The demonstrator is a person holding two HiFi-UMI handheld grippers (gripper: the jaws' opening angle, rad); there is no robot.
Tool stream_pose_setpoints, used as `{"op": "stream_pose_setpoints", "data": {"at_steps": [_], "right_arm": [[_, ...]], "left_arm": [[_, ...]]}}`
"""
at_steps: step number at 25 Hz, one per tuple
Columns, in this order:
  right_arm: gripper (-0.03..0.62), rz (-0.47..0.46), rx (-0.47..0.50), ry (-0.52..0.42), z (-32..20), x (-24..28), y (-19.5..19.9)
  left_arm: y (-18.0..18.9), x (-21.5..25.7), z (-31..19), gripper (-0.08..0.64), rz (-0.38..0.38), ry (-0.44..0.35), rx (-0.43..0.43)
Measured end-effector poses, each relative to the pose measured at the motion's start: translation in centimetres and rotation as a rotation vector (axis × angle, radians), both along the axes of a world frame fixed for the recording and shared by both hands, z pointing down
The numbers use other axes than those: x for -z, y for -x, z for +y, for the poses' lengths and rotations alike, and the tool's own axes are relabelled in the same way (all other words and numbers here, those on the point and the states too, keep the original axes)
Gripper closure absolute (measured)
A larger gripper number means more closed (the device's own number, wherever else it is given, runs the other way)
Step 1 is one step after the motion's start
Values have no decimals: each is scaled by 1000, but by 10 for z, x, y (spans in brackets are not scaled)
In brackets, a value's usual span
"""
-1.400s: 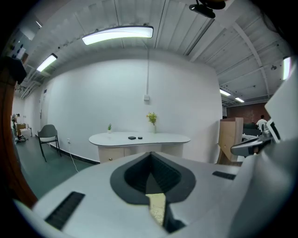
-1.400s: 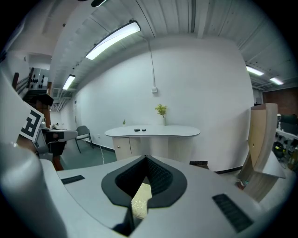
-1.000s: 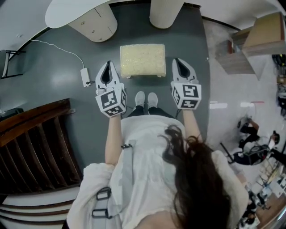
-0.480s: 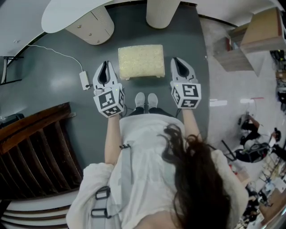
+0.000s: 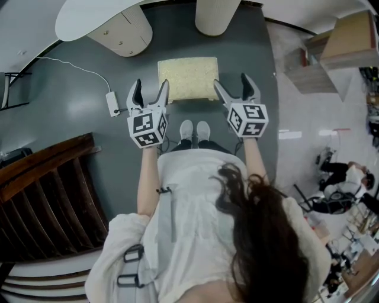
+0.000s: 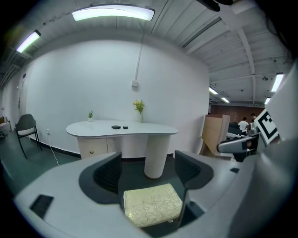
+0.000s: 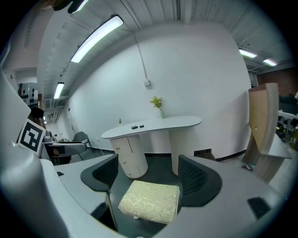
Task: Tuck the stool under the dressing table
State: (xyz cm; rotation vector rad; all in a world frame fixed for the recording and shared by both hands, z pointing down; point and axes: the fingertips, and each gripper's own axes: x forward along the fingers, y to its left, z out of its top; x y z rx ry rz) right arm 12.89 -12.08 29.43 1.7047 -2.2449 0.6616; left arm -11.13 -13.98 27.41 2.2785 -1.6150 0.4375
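A low stool (image 5: 188, 78) with a cream patterned cushion stands on the dark grey floor, just in front of the white dressing table (image 5: 89, 18) and its round pedestal (image 5: 218, 15). My left gripper (image 5: 150, 89) hovers by the stool's near left corner and my right gripper (image 5: 233, 86) by its near right corner. Both jaws have just been opening and hold nothing. In the left gripper view the stool (image 6: 152, 204) lies low between the open left gripper (image 6: 149, 169), with the dressing table (image 6: 122, 129) behind. The right gripper view shows the stool (image 7: 150, 201) below the open right gripper (image 7: 151, 172).
A white power adapter (image 5: 112, 102) with its cable lies on the floor left of the stool. A dark wooden stair rail (image 5: 47, 189) fills the lower left. Wooden boxes (image 5: 349, 41) and people (image 5: 337, 183) are at the right. A chair (image 6: 27, 128) stands far left.
Both grippers' jaws went from shut to wide open. The left gripper dipped slightly towards the stool. The stool has not moved.
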Motion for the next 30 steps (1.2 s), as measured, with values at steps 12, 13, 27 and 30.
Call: {"op": "stream_pose_setpoints", "data": {"at_steps": [12, 13, 27, 30], "right_arm": [[221, 69, 6, 150, -13, -87, -7], [221, 74, 8, 157, -17, -102, -7], [221, 198, 114, 376, -6, -353, -16], [221, 237, 151, 405, 5, -391, -21]], "left_arm": [[2, -111, -18, 225, -167, 128, -116], [6, -130, -23, 225, -187, 139, -122], [41, -388, 12, 225, -293, 389, -190], [45, -430, 28, 225, -319, 436, -213]]}}
